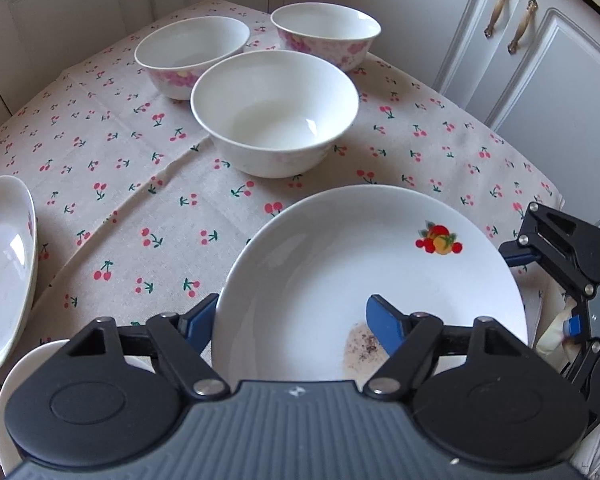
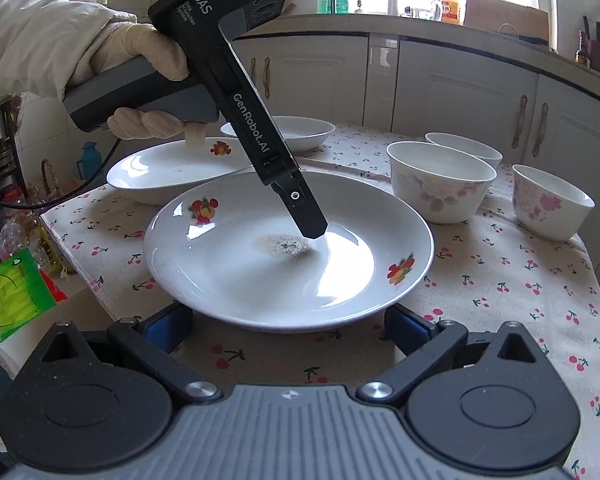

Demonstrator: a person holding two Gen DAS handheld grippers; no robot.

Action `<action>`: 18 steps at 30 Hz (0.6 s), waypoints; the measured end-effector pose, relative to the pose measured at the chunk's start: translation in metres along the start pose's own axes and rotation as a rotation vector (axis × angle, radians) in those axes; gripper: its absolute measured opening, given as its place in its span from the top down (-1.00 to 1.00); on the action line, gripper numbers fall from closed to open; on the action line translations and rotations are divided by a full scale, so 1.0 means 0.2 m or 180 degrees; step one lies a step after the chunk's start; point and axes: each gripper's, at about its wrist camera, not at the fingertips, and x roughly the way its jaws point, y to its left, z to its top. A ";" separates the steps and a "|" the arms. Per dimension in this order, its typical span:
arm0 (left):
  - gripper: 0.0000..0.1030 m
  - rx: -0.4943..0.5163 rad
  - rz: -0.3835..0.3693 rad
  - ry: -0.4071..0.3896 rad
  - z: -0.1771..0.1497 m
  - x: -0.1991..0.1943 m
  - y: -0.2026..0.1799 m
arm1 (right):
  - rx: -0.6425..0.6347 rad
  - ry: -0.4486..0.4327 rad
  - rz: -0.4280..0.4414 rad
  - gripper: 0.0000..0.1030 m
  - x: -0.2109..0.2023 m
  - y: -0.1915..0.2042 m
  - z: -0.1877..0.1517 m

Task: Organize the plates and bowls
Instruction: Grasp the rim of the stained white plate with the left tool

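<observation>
The left gripper (image 1: 296, 322) straddled the near-left rim of the fruit-print plate (image 1: 340, 264); 1 blue pad sat outside the rim at 9 o'clock, the other lay inside, over the plate's floor beside a brownish stain (image 1: 360, 346); the jaws stood fairly narrow, and whether the pads actually pinched the rim could not be told from either view. In the right wrist view that same gripper (image 2: 314, 232) came down steeply from 11 o'clock, held by a gloved hand (image 2: 148, 80), its tip over the middle of the plate (image 2: 228, 272), just beside the stain (image 2: 284, 246).

The right gripper (image 2: 288, 324) waited at the plate's near edge, at 6 o'clock; its jaws were spread wide — 1 pad to each side of the rim, neither touching it — and nothing was held.

The plate rested flat on the cherry-print tablecloth (image 1: 140, 184). Beyond it, at 12 o'clock, stood 3 bowls: a plain-looking one nearest (image 1: 276, 112), 2 pink-flowered ones behind (image 1: 192, 56) (image 1: 326, 34), all upright and apart. At 9 o'clock lay another white plate (image 1: 4, 272), and a third plate's rim (image 1: 16, 384) showed under the left gripper's body at 7 o'clock.
</observation>
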 end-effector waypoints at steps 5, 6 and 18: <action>-0.50 0.0021 -0.0022 0.0003 0.00 0.00 0.00 | 0.0019 0.0043 0.0005 -0.98 -0.01 0.00 0.02; -0.50 0.0023 -0.0023 -0.0003 0.00 0.00 0.00 | 0.0029 0.0052 0.0007 -0.97 -0.01 0.00 0.02; -0.50 0.0028 -0.0182 -0.0037 0.00 -0.01 0.04 | -0.0076 0.0180 -0.0056 -0.98 0.00 -0.01 0.04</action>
